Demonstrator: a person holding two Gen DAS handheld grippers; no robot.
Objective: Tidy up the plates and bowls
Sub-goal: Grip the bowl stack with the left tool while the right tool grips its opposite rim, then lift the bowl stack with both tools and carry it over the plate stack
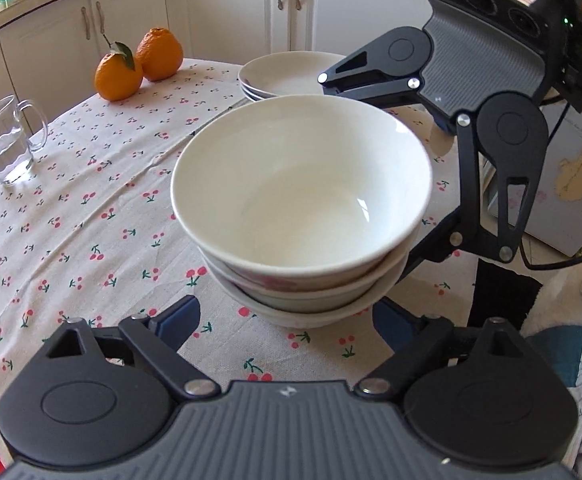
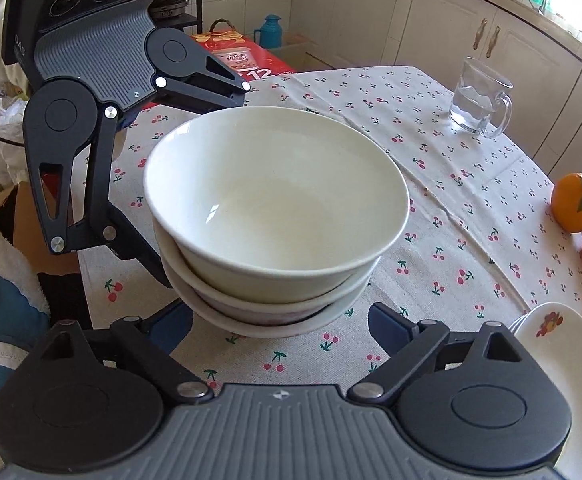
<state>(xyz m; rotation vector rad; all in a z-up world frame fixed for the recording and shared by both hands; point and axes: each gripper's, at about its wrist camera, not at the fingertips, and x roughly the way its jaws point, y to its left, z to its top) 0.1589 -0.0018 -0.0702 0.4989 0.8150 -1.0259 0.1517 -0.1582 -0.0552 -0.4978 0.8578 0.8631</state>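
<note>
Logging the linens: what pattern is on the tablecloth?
The tablecloth is off-white with small red cherries on green stems, clearest in the left wrist view.

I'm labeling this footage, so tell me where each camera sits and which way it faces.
Left wrist: on the left gripper, facing the bowl stack; the right gripper shows opposite.
Right wrist: on the right gripper, facing the same stack from the other side; the left gripper shows opposite.
Shared: bowls, glass mug, oranges, plates.

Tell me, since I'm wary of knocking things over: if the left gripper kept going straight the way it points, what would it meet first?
Most likely the stack of bowls, directly ahead between the open fingers of the left gripper; exact depth is unclear.
</note>
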